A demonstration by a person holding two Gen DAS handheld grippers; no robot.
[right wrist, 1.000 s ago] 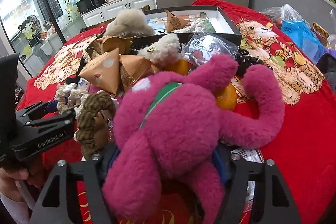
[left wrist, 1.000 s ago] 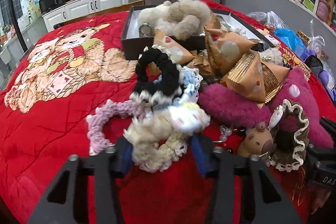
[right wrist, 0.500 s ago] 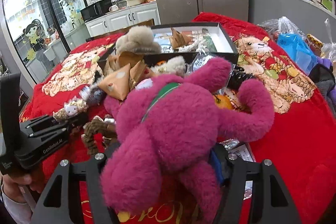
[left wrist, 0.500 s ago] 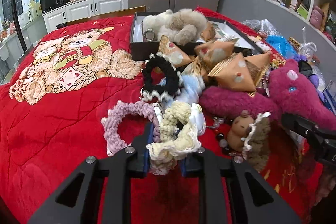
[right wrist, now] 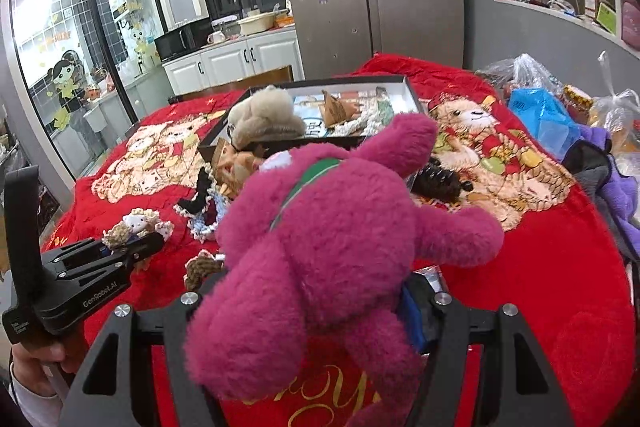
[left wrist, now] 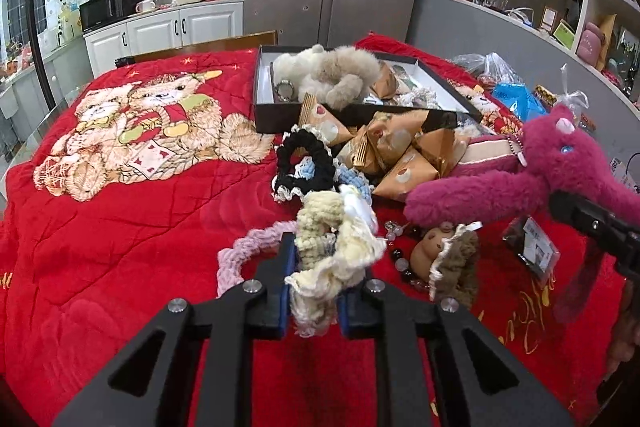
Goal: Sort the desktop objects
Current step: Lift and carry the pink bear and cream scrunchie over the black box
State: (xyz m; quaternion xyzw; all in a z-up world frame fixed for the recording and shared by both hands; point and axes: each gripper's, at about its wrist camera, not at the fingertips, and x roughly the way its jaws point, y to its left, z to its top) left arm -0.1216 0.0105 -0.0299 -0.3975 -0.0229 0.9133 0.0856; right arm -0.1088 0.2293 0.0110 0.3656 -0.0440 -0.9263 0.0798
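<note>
Fingers [left wrist: 286, 279] of the left gripper [left wrist: 314, 291] are closing, narrow already, and pinch a cream knitted scrunchie [left wrist: 340, 251] with a frilled lace edge; the pads press its bunched yarn from both sides, and it sits lifted clear of the red quilt [left wrist: 120, 227] that covers the bench. A small white plush charm rides on top of it. Just beside the left finger a pink braided scrunchie [left wrist: 248, 247] lies flat on the quilt.

Fingers [right wrist: 416, 319] of the right gripper [right wrist: 304, 323] stand wide and clamp the soft body of a magenta plush bear [right wrist: 340, 235], which hangs raised above the quilt, its fuzzy limbs sticking out past both fingers.

Toward the bench's far edge sits a shallow black box [left wrist: 264, 119] with a white lining. It holds a fluffy beige plush toy [left wrist: 332, 75], a small round metal piece, a gold wrapped packet and some pale cord.

Against the box's near wall lies a heap of pyramid-shaped packets [left wrist: 400, 151] in shiny gold-brown foil, with a black scrunchie [left wrist: 304, 163] edged in white lace and a pale blue crocheted one beside them. Nearer, a brown lace-trimmed scrunchie [left wrist: 456, 267] with a small bear face and a string of dark and clear beads rest on the quilt. Crinkled plastic bags [right wrist: 536, 107], one blue, crowd the bench's right edge.
</note>
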